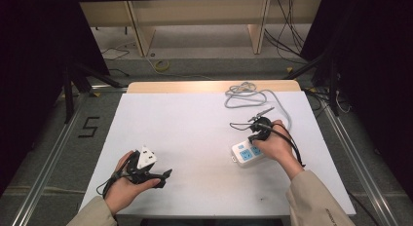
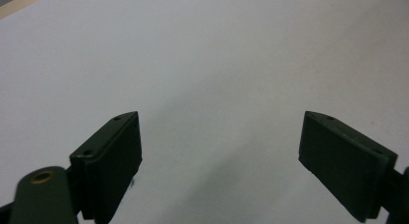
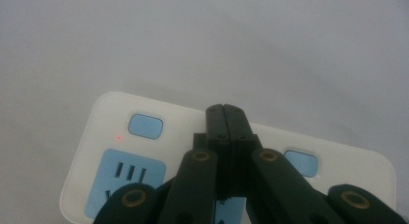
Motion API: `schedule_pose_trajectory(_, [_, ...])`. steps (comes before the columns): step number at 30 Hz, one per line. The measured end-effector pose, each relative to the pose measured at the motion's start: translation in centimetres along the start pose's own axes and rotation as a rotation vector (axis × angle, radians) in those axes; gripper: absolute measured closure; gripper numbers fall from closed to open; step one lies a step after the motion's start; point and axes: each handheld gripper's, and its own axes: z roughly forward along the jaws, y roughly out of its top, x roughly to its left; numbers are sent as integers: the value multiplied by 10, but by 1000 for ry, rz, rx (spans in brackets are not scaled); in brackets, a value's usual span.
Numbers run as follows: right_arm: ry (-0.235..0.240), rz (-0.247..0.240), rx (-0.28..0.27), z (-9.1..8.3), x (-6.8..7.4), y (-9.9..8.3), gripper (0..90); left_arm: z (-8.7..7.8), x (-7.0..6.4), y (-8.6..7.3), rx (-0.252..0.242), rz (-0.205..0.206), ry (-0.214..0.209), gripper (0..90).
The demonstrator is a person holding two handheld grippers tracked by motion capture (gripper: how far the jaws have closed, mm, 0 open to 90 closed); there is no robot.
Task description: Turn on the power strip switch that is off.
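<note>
Scene: a person at a white table (image 1: 195, 138) works a hand-held gripper in each hand, with a white power strip (image 1: 246, 153) lying on the person's right side of the tabletop.
Power strip: white body with blue socket faces and small blue switch buttons (image 3: 145, 126); its grey cord (image 1: 253, 97) loops away toward the far edge of the table.
Right gripper (image 3: 226, 119): jaws pressed together with nothing between them, their tip over the strip's top face between two of the switch buttons; whether it touches the plastic cannot be told.
Indicator: a tiny red light (image 3: 118, 136) glows beside the nearer-left button.
Left gripper (image 2: 219, 147): jaws spread wide and holding nothing, poised over bare tabletop near the person's left corner, well apart from the strip.
Progress: judged as early or midway in the switch work; the closed tip is lined up on the strip, but which buttons have been pressed is not readable here.
Remaining: likely pressing the chosen button and lifting clear.
</note>
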Motion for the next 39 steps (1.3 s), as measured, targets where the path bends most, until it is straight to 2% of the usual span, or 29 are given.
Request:
schedule_pose_trajectory(5, [-8,-2,14,1,1,1,900,0,0,0,-2,0,1,148])
schedule_pose_trajectory(14, [-3,-3,6,1,1,0,900,0,0,0,-3,-3,-1,148])
schedule_pose_trajectory(27, [9,27,-31,-1,-2,-4,900,0,0,0,1,-3,-2,149])
schedule_pose_trajectory(39, [16,28,-84,-7,0,-6,875,1,0,0,-1,-9,-2,149])
